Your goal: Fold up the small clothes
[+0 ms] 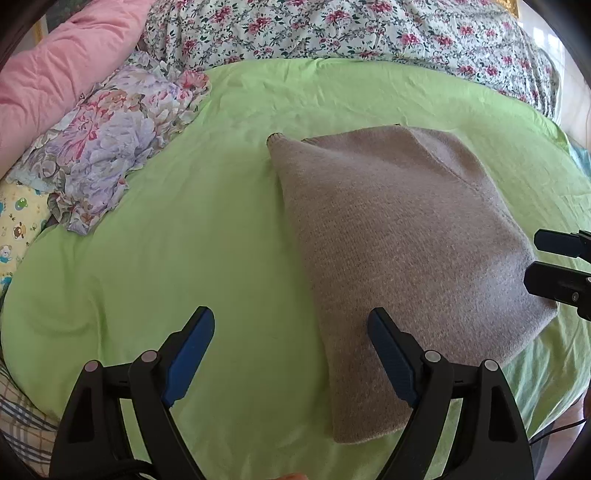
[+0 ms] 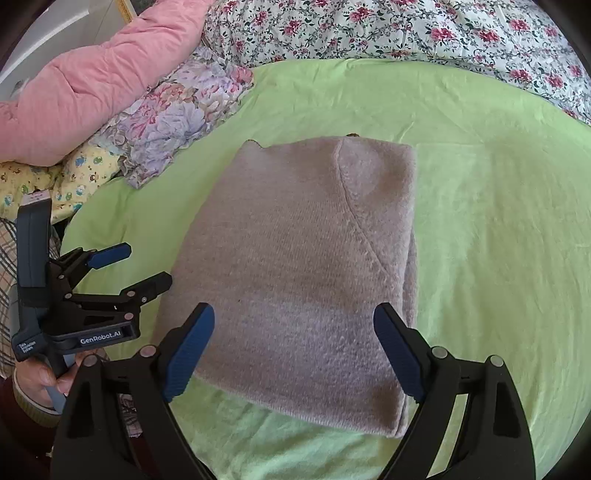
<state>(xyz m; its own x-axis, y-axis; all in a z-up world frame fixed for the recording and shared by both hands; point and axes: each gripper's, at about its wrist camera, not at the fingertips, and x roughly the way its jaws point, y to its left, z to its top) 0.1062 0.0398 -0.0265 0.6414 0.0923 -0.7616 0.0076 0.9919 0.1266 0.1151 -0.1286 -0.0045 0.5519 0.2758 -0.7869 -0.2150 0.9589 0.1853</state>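
While the sweater lies folded into a compact block near the middle of the bed, both tongs hang above its near edge, empty. Left tongs: jaws wide apart, nothing between them, one finger over bare sheet, the other over the sweater's near-left part. Right tongs: jaws wide apart too, over the near edge, not touching knit as far as I can tell.

Step in hand, my guess: fold looks about done; either one last fold or a tidy-up. To do it well: take the near edge at both corners together, pinch all layers, lift low, carry toward the far edge, line up edges, then press flat. A diagonal seam runs across the top layer on the right side, so watch that flap; it could slip open if only the top layer is gripped. The far-left corner pokes out a bit and may need a tuck.

Hard to make out: how many layers are stacked, and where sleeves went. Right tongs show only as finger ends at the left view's right rim. A hand holding the left tool is partly cut off. Floral cloth, pink quilt and floral duvet crowd the far-left corner and far edge, well apart from the sweater.
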